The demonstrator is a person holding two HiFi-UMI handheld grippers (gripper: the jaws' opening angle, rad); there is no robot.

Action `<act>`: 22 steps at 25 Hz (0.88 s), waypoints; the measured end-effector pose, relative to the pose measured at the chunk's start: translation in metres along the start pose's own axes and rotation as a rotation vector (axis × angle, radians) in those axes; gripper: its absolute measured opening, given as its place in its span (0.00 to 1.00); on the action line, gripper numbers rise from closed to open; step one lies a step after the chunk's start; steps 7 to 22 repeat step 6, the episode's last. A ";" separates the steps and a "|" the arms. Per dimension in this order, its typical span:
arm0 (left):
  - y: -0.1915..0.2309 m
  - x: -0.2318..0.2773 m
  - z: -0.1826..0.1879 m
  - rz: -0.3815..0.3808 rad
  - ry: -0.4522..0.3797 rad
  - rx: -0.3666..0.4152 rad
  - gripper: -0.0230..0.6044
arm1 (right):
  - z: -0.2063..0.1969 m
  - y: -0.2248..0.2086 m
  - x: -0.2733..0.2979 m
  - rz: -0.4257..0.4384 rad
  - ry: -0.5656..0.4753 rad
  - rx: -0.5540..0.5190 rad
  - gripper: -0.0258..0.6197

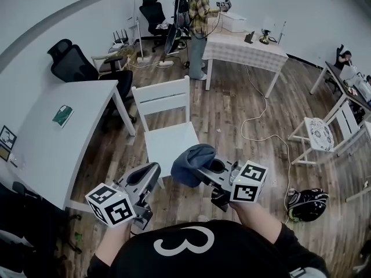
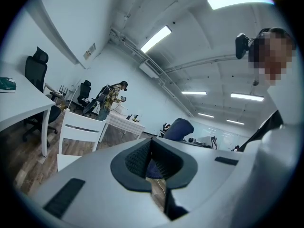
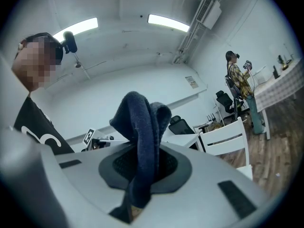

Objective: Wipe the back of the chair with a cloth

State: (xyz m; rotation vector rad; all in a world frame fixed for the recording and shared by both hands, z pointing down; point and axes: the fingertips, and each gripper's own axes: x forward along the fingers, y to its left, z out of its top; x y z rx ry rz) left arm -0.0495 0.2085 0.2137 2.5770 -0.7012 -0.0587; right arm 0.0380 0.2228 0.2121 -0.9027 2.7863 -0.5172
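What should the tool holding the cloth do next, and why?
Probably move the right tool forward to the backrest: it is shut on the cloth, which hangs near the front of the seat, not yet touching the back.

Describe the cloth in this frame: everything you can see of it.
The cloth is dark blue with a fuzzy, towel-like nap. It is bunched into soft folds and clamped between the jaws of the right gripper, and a rounded lump sticks out past them. In the head view it is held in the air over the front edge of the white chair, well short of the backrest. Only the gripper appears to touch it.
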 end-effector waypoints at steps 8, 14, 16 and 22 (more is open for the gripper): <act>-0.017 -0.005 0.005 -0.008 0.004 0.008 0.06 | 0.008 0.017 -0.009 -0.004 0.001 -0.011 0.12; -0.017 -0.005 0.005 -0.008 0.004 0.008 0.06 | 0.008 0.017 -0.009 -0.004 0.001 -0.011 0.12; -0.017 -0.005 0.005 -0.008 0.004 0.008 0.06 | 0.008 0.017 -0.009 -0.004 0.001 -0.011 0.12; -0.017 -0.005 0.005 -0.008 0.004 0.008 0.06 | 0.008 0.017 -0.009 -0.004 0.001 -0.011 0.12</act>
